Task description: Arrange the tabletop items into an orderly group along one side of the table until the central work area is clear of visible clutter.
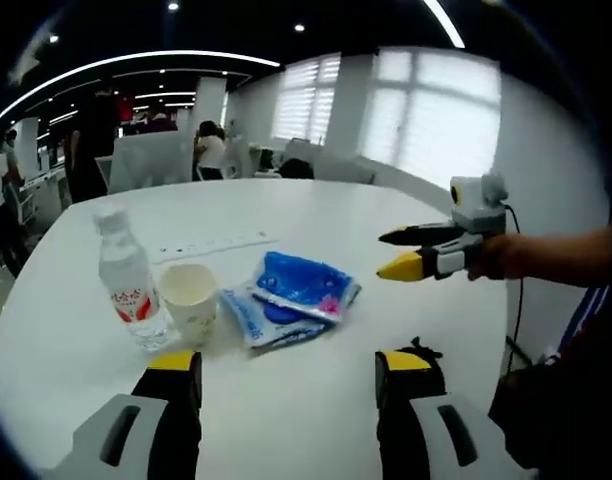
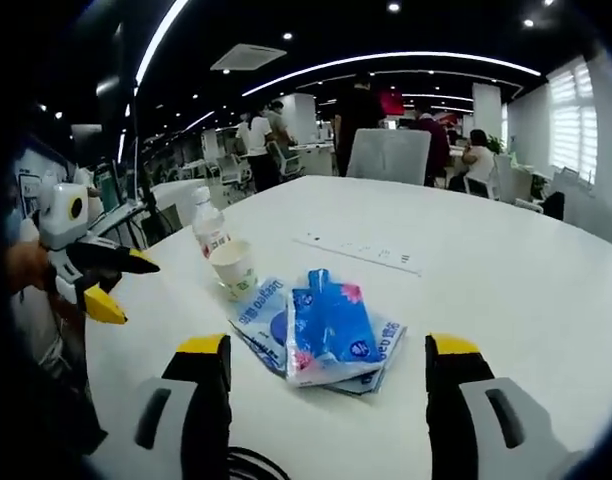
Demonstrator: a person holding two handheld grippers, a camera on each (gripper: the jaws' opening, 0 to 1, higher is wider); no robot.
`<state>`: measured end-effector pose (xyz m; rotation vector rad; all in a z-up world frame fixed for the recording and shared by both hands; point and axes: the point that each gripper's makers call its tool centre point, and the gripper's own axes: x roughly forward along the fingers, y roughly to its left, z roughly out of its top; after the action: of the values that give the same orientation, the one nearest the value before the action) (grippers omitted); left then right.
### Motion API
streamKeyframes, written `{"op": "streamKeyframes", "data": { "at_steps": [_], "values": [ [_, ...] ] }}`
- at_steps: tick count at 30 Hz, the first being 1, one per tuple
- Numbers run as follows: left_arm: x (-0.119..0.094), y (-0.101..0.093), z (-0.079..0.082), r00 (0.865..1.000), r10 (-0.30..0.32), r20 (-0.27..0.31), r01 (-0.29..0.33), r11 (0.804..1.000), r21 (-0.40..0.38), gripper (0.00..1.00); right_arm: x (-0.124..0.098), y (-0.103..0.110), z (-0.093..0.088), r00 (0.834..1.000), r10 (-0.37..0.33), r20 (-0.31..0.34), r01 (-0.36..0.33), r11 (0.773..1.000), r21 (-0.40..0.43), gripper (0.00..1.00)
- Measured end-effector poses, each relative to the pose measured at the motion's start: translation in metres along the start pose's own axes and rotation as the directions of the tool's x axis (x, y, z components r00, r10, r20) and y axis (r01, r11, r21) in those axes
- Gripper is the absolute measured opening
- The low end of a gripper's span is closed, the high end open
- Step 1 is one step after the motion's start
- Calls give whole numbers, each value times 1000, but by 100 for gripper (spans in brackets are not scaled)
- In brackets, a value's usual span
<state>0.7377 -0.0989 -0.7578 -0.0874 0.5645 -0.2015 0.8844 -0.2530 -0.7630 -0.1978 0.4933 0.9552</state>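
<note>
White table (image 1: pixel 316 420), water bottle (image 1: pixel 128 285) touching paper cup (image 1: pixel 189 300), blue packets (image 1: pixel 291 295) stacked just beside cup, left gripper (image 1: pixel 286 375) jaws apart, empty, right gripper (image 1: pixel 404 252) jaws apart, empty, hovering near packets.

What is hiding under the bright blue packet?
Under the bright blue packet lies a paler blue-and-white packet, poking out at the sides. Its middle is covered, so anything else beneath can't be seen.

You can't read much here: the water bottle (image 1: pixel 128 285) wears a red-and-white label with characters too small to make out, and the blue packets (image 2: pixel 331 325) carry white lettering that stays blurred in both views.
</note>
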Motion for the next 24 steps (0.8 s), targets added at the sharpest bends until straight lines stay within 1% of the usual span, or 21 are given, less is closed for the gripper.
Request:
{"op": "streamKeyframes", "data": {
  "at_steps": [2, 4, 6, 7, 8, 9, 10, 12, 13, 15, 19, 20, 21, 22, 24],
  "values": [
    [-4, 2, 1, 1000, -2, 13, 2, 1000, 3, 74, 4, 1, 5, 1000, 18, -1, -18, 1000, -6, 77],
    [-8, 2, 4, 1000, -4, 15, 4, 1000, 7, 76, 8, 0, 9, 1000, 25, -6, -26, 1000, -18, 78],
    [-11, 4, 3, 1000, -2, 15, 2, 1000, 9, 78, 14, 0, 13, 999, 43, -14, -43, 998, -35, 78],
    [-13, 4, 5, 1000, 0, 20, 0, 1000, 7, 79, 16, 1, 14, 999, 50, -17, -50, 998, -41, 78],
    [-14, 4, 8, 999, -4, 47, 4, 1000, 7, 81, 19, 3, 17, 998, 59, -22, -60, 997, -51, 77],
    [-14, 4, 9, 999, -8, 51, 8, 1000, 4, 82, 21, 4, 19, 998, 63, -25, -65, 996, -59, 76],
    [-14, 3, 8, 999, -11, 46, 11, 1000, 3, 83, 22, 5, 21, 997, 69, -27, -71, 995, -67, 75],
    [-15, 5, 7, 999, -5, 44, 4, 1000, 22, 86, 28, 5, 26, 997, 75, -26, -76, 995, -58, 71],
    [-15, 5, 6, 999, -2, 39, 1, 1000, 21, 88, 31, 6, 29, 996, 82, -23, -83, 995, -52, 71],
    [-16, 6, 6, 999, -3, 38, 3, 1000, 21, 89, 36, 8, 32, 996, 80, -33, -82, 994, -74, 70],
    [-20, 8, 0, 1000, -4, 18, 4, 1000, 19, 93, 47, 13, 33, 994, 98, -51, -102, 992, -73, 66],
    [-21, 9, -1, 1000, -6, 14, 6, 1000, 22, 94, 51, 15, 32, 993, 103, -62, -108, 990, -86, 65],
    [-21, 8, -2, 1000, -9, 12, 9, 1000, 24, 95, 54, 15, 30, 992, 104, -73, -111, 989, -94, 64],
    [-22, 8, -2, 1000, -11, 11, 11, 1000, 26, 95, 58, 16, 24, 989, 108, -101, -118, 988, -100, 63],
    [-25, 9, -2, 1000, -12, 12, 11, 1000, 26, 97, 63, 18, 20, 986, 110, -123, -124, 986, -112, 61]
  ]
}}
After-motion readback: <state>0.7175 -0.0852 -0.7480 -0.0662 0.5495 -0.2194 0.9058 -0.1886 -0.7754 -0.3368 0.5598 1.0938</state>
